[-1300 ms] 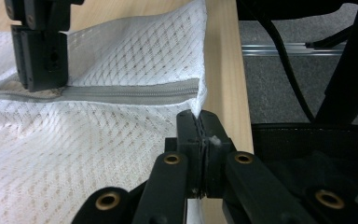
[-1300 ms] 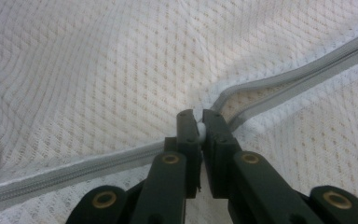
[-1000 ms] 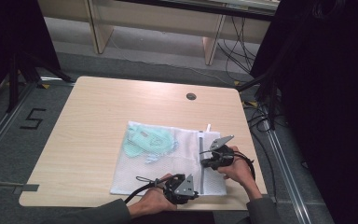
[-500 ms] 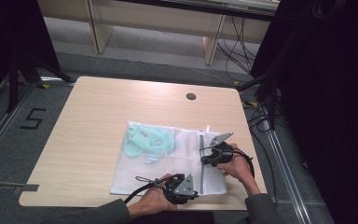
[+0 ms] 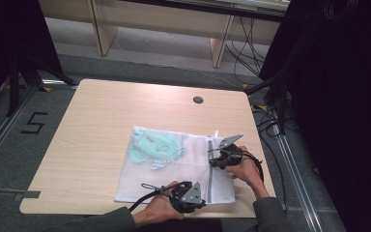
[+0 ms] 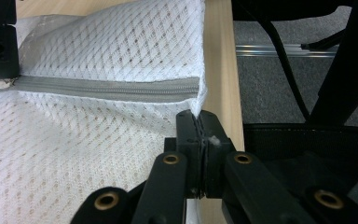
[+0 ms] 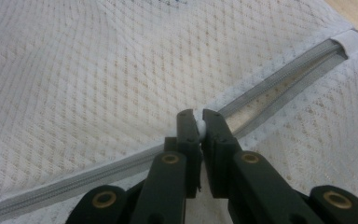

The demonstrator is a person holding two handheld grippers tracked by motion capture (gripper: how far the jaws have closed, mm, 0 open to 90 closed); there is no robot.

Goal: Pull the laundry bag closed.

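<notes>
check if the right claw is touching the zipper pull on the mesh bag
Touching. In the right gripper view the right claw has its jaws pinched on the small white zipper pull of the mesh bag.

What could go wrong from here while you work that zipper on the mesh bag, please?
The right gripper pinches only the small white zipper pull, so it could slip free. The left gripper clamps just the corner of the mesh bag at the table edge; thin mesh might pull out or bunch, jamming the zipper.
</notes>
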